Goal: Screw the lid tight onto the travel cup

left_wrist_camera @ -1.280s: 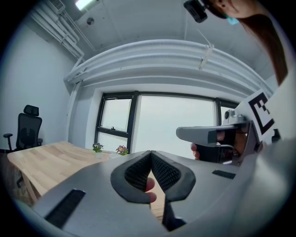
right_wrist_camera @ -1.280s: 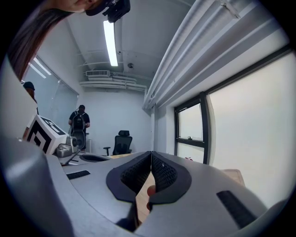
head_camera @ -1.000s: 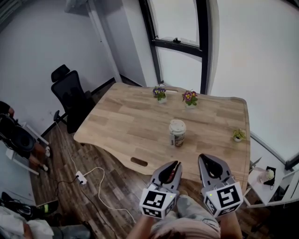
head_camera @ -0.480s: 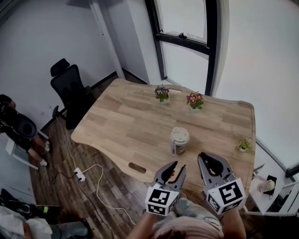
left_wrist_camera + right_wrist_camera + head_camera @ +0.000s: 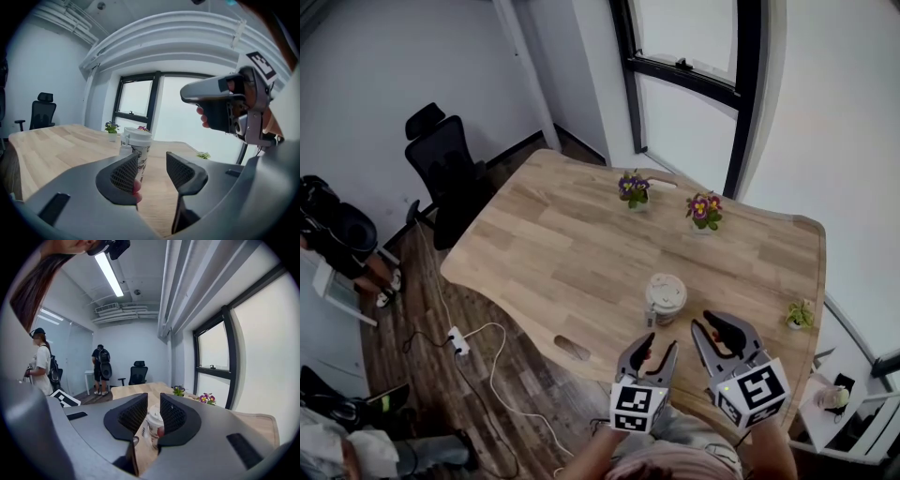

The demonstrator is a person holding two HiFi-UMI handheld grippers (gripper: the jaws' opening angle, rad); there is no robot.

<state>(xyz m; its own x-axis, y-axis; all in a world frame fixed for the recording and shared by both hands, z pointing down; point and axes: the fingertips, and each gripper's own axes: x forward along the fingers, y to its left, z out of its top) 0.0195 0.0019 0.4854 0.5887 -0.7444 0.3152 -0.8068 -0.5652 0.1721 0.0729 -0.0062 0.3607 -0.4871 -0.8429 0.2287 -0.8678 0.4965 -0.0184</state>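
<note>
Both left tongs (image 5: 656,345), right tongs (image 5: 717,326) nearer travel cup (image 5: 665,298), opening empty.

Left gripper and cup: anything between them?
Only bare table between left gripper and cup, per head view. Its jaws have just been opening, empty.

Matt pale wood table (image 5: 553,234), smooth white plastic lid (image 5: 666,289), paper-look printed travel cup (image 5: 656,317), dark wood-plank floor (image 5: 403,361)
</note>
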